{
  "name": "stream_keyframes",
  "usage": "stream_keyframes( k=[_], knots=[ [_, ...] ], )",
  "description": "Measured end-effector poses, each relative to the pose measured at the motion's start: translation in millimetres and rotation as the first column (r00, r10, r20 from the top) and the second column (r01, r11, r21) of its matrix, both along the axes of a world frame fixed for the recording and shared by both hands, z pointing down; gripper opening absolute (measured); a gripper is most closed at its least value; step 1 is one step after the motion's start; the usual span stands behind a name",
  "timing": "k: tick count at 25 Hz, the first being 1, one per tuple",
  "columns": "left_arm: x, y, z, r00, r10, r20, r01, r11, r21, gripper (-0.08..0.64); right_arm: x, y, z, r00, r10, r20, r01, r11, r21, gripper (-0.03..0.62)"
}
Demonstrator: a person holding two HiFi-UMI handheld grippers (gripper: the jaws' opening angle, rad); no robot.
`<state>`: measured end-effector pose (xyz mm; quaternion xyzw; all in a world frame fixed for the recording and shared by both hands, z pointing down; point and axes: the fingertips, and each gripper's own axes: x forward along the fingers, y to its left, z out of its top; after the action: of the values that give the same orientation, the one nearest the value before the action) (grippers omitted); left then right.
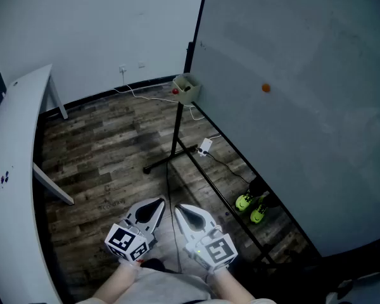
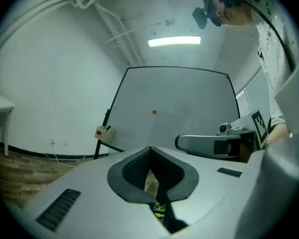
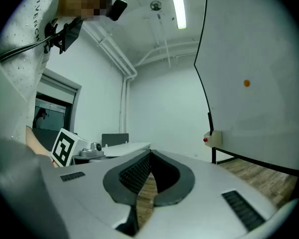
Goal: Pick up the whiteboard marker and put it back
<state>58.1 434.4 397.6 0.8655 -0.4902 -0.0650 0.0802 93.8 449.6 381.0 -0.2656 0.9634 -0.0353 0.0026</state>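
Whiteboard marker is hardly made out: only 1 dark stub is seen, poking tilted from the beige holder box at the whiteboard edge.

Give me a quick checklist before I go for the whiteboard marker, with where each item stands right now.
1. Left tongs empty: ok, shut tip to tip, nothing between.
2. Right tongs empty: ok, shut on nothing.
3. Tongs opened for a grasp: not ok, both shut.
4. Marker located: cannot tell; a red thing shows at the small box by the whiteboard, too small to identify.
5. Way to that box: probably ok, though the stand foot and a white plug lie on the floor ahead.
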Motion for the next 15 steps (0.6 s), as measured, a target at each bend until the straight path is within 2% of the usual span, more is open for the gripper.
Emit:
stream_keyframes(
  k=[9, 15],
  knots=[
    [8, -11, 11, 1.000, 0.012, -0.004, -0.012, 1.000, 0.001, 0.015, 8, -15, 2, 0.999, 0.028, 0.019, -0.028, 1.000, 0.013, 0.018],
    [17, -44, 2, 0.999, 0.040, -0.003, -0.040, 0.999, 0.008, 0.015, 12, -46, 2, 0.999, 0.052, 0.015, -0.052, 0.998, 0.024, 0.018]
  ],
)
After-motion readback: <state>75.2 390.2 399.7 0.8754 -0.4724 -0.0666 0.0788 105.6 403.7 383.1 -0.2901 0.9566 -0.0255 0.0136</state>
